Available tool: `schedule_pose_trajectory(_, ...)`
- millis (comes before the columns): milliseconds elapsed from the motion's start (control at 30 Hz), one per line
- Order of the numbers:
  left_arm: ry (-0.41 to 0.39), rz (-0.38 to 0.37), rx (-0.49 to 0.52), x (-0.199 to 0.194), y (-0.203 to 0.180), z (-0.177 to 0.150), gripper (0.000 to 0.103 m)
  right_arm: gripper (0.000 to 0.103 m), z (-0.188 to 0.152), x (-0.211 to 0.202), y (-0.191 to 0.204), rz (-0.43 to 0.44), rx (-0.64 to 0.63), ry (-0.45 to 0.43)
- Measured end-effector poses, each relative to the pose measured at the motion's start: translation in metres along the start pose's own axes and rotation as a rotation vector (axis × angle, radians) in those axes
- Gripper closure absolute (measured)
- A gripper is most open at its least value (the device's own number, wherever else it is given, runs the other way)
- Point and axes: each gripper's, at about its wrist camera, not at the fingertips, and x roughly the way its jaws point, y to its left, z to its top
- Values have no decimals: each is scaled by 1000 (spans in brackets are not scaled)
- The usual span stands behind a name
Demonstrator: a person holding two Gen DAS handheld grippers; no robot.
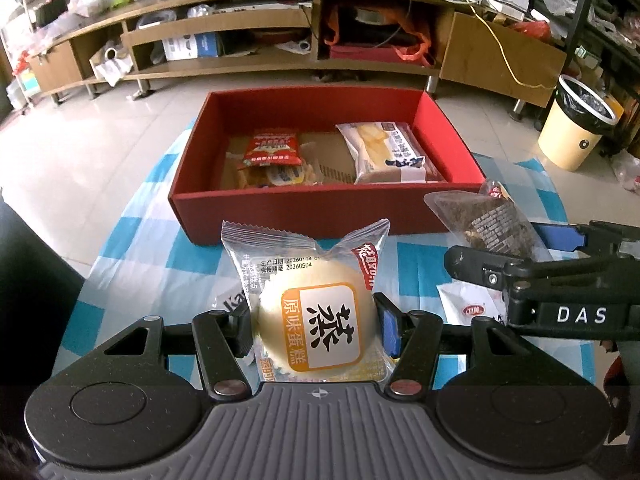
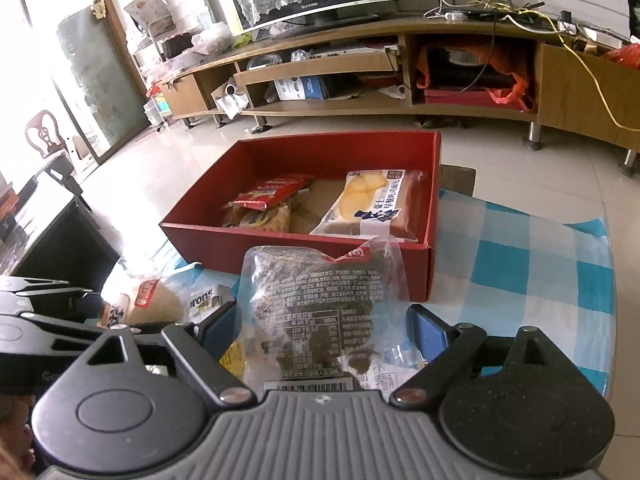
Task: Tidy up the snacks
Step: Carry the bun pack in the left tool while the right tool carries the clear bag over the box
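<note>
My left gripper (image 1: 316, 332) is shut on a steamed cake pack (image 1: 316, 320), a pale round cake in clear wrap with an orange label, held above the checked cloth in front of the red box (image 1: 328, 208). My right gripper (image 2: 326, 326) grips a clear pack of dark brown snack (image 2: 316, 304) between its blue pads, just short of the box's near wall (image 2: 304, 254). In the left wrist view that gripper (image 1: 516, 248) enters from the right with the dark pack (image 1: 492, 220) raised. Inside the box lie a red packet (image 1: 274, 146), a yellow cracker pack (image 1: 276, 176) and a bread pack (image 1: 384, 152).
A blue-and-white checked cloth (image 2: 520, 264) covers the table. A white packet (image 1: 468, 308) lies on it under the right gripper. A cream waste bin (image 1: 576, 128) stands on the floor at right, and a long wooden TV stand (image 1: 280, 24) runs behind the box.
</note>
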Motion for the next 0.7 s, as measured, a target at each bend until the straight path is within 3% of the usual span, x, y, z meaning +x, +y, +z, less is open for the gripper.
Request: schedule_pose_trajectory(700, -44, 43, 23, 10, -1, 28, 38, 14, 15, 3, -8, -2, 30, -49)
